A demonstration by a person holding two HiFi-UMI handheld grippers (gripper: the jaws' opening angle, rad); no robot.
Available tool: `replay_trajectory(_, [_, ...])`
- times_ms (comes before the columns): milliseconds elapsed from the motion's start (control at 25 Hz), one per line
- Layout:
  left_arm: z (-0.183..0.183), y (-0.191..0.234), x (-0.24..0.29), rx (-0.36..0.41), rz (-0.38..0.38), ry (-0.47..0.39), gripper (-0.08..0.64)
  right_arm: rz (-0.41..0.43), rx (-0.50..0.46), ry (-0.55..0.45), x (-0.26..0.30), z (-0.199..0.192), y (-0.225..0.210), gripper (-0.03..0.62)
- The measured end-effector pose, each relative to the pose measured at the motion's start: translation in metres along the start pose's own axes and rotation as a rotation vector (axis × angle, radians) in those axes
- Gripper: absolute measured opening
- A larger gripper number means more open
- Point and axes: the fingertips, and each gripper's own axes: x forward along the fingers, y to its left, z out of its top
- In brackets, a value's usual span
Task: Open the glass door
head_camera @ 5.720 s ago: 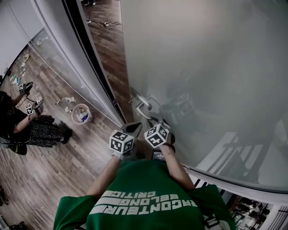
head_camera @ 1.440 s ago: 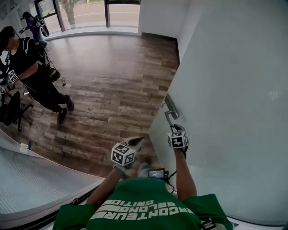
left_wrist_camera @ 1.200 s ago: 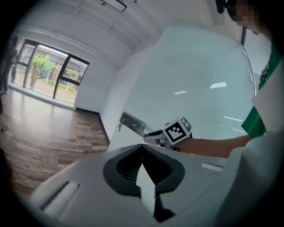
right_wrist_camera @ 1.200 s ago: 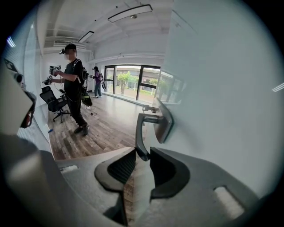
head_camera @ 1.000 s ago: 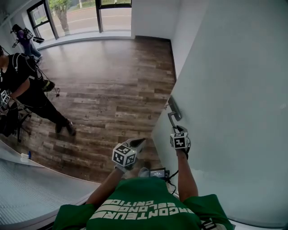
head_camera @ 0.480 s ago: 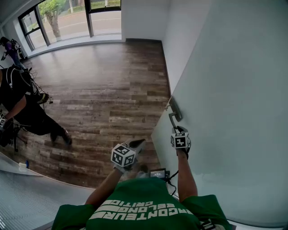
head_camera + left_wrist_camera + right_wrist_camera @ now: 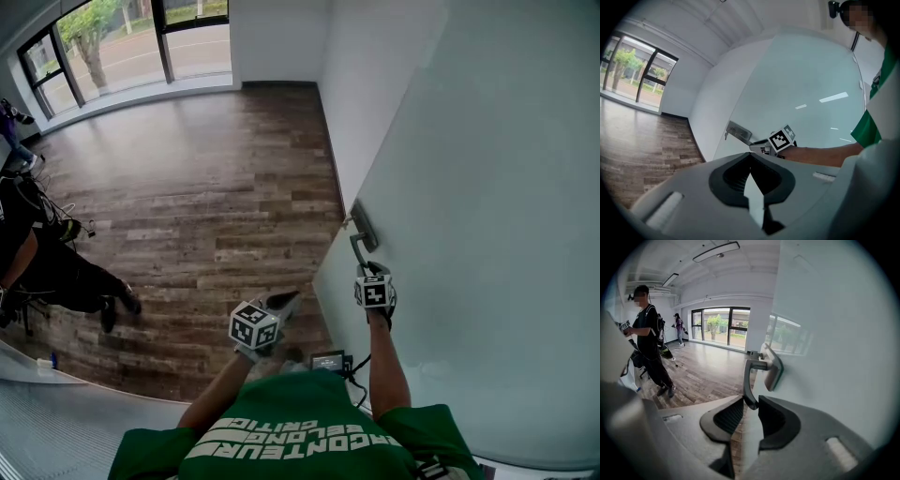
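Note:
The frosted glass door stands swung open at the right, its edge toward the wooden floor. Its metal lever handle hangs down from a plate near the door's edge. My right gripper is shut on the lever's lower end. In the right gripper view the lever runs down between the two dark pads of the right gripper. My left gripper hovers shut and empty left of the door, apart from it. The left gripper view shows the left gripper, the door and the handle.
Wooden floor spreads ahead to tall windows and a white wall. A person in black stands at the left. A curved glass partition sits at the lower left. A second person stands far back.
The door, shut 5.7 s ago, has swung open with my right gripper on its lever. Over the last second the view turned and the person in black slid toward the left edge.

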Motion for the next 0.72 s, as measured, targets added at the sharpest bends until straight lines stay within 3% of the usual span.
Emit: replay_trajectory(720, [0.013, -0.007, 0.054, 0.019, -0.063, 0.042, 0.015, -0.047, 0.06, 0.008, 0.005, -0.004, -0.048, 0.084])
